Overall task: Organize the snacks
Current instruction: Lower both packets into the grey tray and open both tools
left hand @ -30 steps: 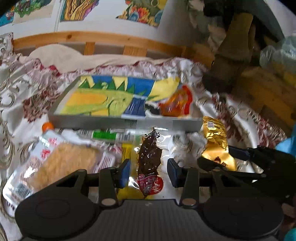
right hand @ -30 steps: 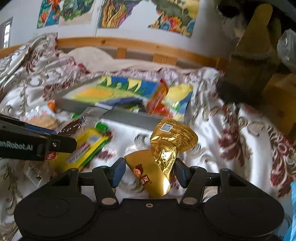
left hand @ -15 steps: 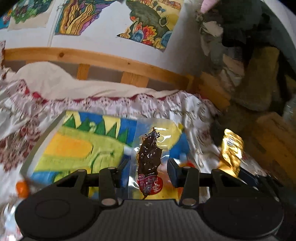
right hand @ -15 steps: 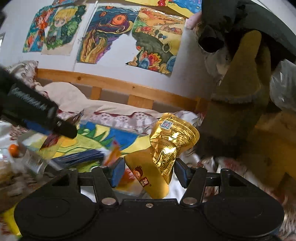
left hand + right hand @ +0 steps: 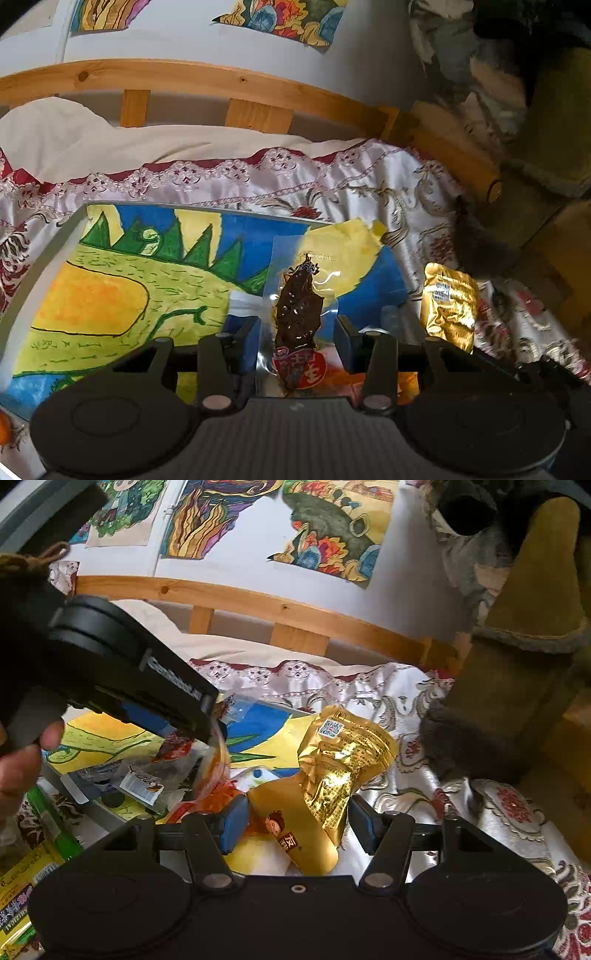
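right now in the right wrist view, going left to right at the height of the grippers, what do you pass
Person's hand → left gripper with a clear snack packet hanging below it → gold snack pouch between the right gripper's fingers → patterned bedspread → dark olive fabric heap.

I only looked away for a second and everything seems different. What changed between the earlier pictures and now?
Both packets were carried off the bedspread and out over the painted tray. The left gripper brought the clear packet with the dark snack; the right gripper brought the gold packet. Nothing was let go, and the tray stayed put.
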